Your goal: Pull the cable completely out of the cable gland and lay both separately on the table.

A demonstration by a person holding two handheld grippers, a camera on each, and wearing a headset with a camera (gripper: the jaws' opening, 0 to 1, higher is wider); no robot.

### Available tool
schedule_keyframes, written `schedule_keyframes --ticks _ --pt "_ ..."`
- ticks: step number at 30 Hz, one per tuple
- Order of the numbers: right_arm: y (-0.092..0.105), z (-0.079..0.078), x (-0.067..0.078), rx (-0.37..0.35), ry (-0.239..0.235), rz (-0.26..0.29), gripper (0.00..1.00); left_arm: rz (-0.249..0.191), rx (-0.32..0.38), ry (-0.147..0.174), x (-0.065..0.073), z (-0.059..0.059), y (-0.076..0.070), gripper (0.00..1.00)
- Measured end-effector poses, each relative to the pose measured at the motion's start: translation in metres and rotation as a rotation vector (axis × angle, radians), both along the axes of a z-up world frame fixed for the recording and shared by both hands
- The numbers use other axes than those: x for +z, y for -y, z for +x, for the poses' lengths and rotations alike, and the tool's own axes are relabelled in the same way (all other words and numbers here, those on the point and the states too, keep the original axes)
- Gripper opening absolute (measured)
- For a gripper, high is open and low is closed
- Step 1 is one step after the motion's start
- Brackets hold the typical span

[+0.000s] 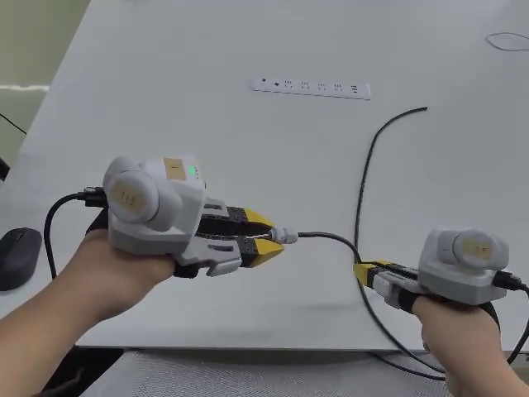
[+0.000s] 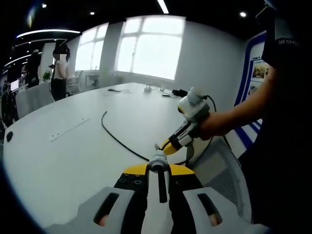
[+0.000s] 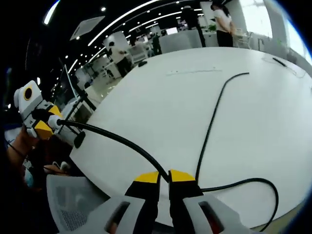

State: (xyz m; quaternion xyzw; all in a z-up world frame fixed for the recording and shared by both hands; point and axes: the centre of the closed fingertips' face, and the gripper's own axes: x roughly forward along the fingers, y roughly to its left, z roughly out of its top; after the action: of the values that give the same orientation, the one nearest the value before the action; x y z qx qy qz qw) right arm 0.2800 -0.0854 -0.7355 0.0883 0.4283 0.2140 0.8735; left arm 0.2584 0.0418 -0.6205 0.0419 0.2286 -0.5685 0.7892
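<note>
While the cable gland (image 1: 285, 236) was clamped between the closed yellow tips of the left claw (image 1: 266, 238), the black cable (image 1: 326, 236) was seen to run out of its nose and across to the right claw (image 1: 364, 270), which was shut tight on the cable a short way along. Both were held in the air over the near edge of the desk (image 1: 207, 124). The rest of the cable was trailed off that edge and back up across the desk, its free end lying to one side of the power strip (image 1: 310, 87), apart from it. The cable was judged not yet freed. A straight pull along the gland's axis was called for, with the claws drawn directly apart and the gland kept level, so that the cable would not be kinked at the mouth. How much cable was hidden inside the gland could not be told, so a regrip nearer the gland might be needed
</note>
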Motion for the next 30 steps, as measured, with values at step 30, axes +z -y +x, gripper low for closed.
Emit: schedule_keyframes --ticks 30 --pt "-0.036 0.003 0.069 0.535 0.433 -0.318 0.20 0.008 -0.010 -0.001 -0.001 -0.004 0.001 0.14"
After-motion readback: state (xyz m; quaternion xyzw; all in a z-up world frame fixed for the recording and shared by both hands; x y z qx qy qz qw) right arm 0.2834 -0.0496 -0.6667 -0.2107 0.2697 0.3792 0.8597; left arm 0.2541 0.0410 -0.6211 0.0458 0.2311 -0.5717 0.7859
